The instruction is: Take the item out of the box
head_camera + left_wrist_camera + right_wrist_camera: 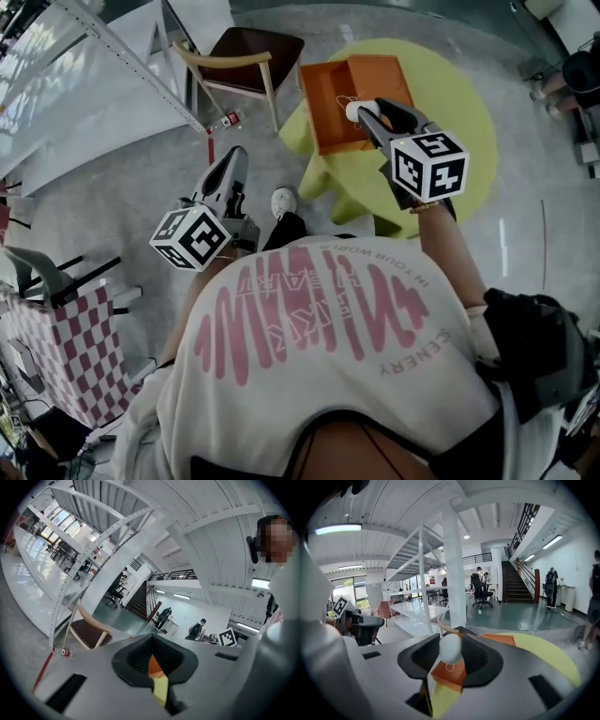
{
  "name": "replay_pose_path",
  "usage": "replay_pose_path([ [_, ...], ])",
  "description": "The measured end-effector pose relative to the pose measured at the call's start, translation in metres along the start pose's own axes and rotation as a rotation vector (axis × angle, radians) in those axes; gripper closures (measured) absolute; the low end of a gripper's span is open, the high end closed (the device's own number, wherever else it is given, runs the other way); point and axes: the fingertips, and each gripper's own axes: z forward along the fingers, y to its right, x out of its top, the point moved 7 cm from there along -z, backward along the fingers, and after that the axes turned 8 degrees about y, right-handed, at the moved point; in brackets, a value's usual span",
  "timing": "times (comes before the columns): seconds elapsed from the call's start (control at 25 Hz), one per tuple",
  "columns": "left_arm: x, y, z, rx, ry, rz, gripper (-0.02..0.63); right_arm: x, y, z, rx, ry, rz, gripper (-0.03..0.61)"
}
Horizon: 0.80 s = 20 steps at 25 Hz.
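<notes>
Where floor (525, 216) grey, box (328, 112) on yellow-green table (459, 94)

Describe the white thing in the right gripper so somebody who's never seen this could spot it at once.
Find the round yellow-green table, then the open orange box lying on it. Over that box the right gripper clamps a small white egg-shaped item between its jaws. It is the only white, rounded thing there, against flat orange cardboard.
</notes>
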Motion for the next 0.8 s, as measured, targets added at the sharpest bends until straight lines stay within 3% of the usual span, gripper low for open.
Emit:
replay_pose_path([
  [0.24,0.0,0.018,-0.004,-0.025,-0.002,0.032,0.606,0.01,0.004,-0.024,0.011,0.11,0.104,0.433],
  [0.8,-0.004,0.066,-0.018,-0.078,0.058,0.1,0.606,0.021,0.009,-0.091,0.026,0.271,0.104,0.433],
])
